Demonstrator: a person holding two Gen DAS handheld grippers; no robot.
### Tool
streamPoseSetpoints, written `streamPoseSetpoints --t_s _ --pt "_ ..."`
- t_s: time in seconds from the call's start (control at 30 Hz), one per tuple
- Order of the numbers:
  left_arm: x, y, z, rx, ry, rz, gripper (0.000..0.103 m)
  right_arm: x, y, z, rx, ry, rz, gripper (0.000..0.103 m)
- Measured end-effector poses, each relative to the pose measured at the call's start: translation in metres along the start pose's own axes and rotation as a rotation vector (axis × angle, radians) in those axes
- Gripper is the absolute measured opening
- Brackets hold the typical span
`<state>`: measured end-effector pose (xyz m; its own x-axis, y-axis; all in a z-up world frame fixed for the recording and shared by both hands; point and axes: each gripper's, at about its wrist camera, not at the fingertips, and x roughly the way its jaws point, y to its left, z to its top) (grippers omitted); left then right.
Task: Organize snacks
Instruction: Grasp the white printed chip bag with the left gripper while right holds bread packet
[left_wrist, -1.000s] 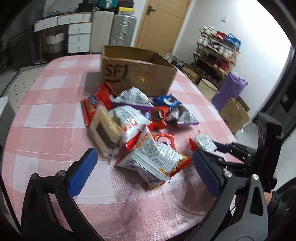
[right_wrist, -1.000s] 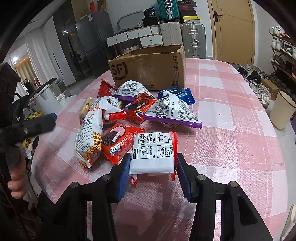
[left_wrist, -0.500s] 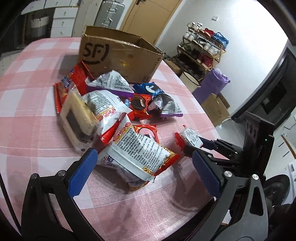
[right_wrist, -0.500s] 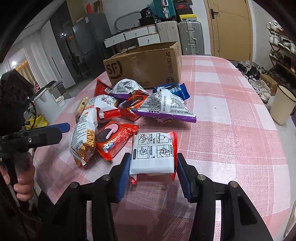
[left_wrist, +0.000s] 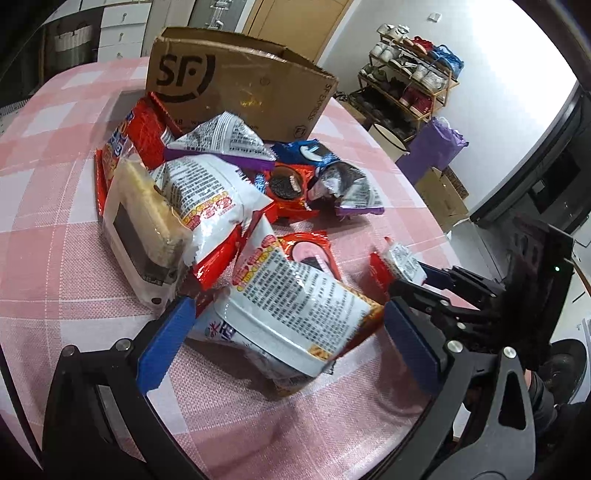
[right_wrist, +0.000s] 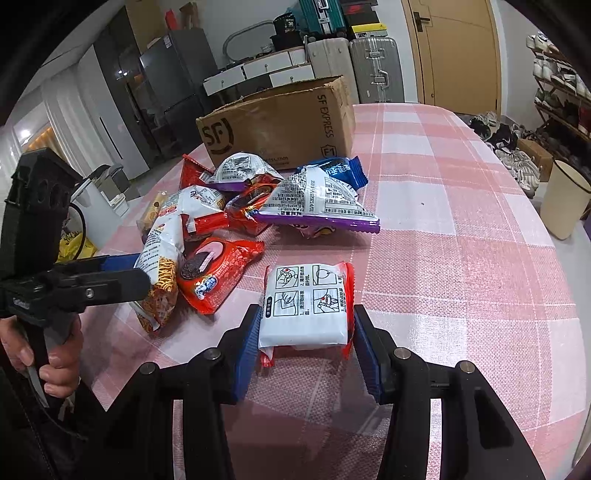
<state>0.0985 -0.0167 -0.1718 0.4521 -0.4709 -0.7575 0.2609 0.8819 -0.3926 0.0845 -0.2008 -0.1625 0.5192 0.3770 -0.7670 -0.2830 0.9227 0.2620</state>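
Note:
A pile of snack packets lies on the pink checked tablecloth (right_wrist: 461, 258) in front of an SF cardboard box (left_wrist: 236, 92), which also shows in the right wrist view (right_wrist: 277, 125). My left gripper (left_wrist: 288, 332) is open, its blue pads on either side of a white and red noodle packet (left_wrist: 295, 306). My right gripper (right_wrist: 304, 339) is shut on a small white and red packet (right_wrist: 306, 306). That packet also shows in the left wrist view (left_wrist: 402, 258). The left gripper is also seen from the right wrist (right_wrist: 122, 273).
In the pile are a wafer pack (left_wrist: 144, 214), red Oreo packets (right_wrist: 214, 273), purple-edged bags (right_wrist: 321, 203) and a blue packet (right_wrist: 343, 168). A cream bin (right_wrist: 565, 199), a shoe rack (left_wrist: 413, 88) and suitcases (right_wrist: 373, 70) stand off the table.
My left gripper has moved forward to the pile, so its open jaws now straddle the noodle packet. My right gripper has stayed shut on the small packet.

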Motion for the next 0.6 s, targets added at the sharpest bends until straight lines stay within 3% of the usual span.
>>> streamPoseSetpoints --t_s 0.33,0.5,0.6 --pt "0.019 -0.011 -0.006 0.061 0.035 0.053 0.086 0.002 -0.002 -0.001 0.008 0.001 -0.004 0.049" --pt "0.026 -0.013 -0.007 0.097 0.046 0.074 0.059 0.001 -0.003 -0.002 0.010 -0.001 -0.006 0.049" --pt "0.027 -0.013 -0.007 0.091 0.047 0.068 0.054 0.001 -0.003 -0.002 0.010 -0.001 -0.006 0.049"
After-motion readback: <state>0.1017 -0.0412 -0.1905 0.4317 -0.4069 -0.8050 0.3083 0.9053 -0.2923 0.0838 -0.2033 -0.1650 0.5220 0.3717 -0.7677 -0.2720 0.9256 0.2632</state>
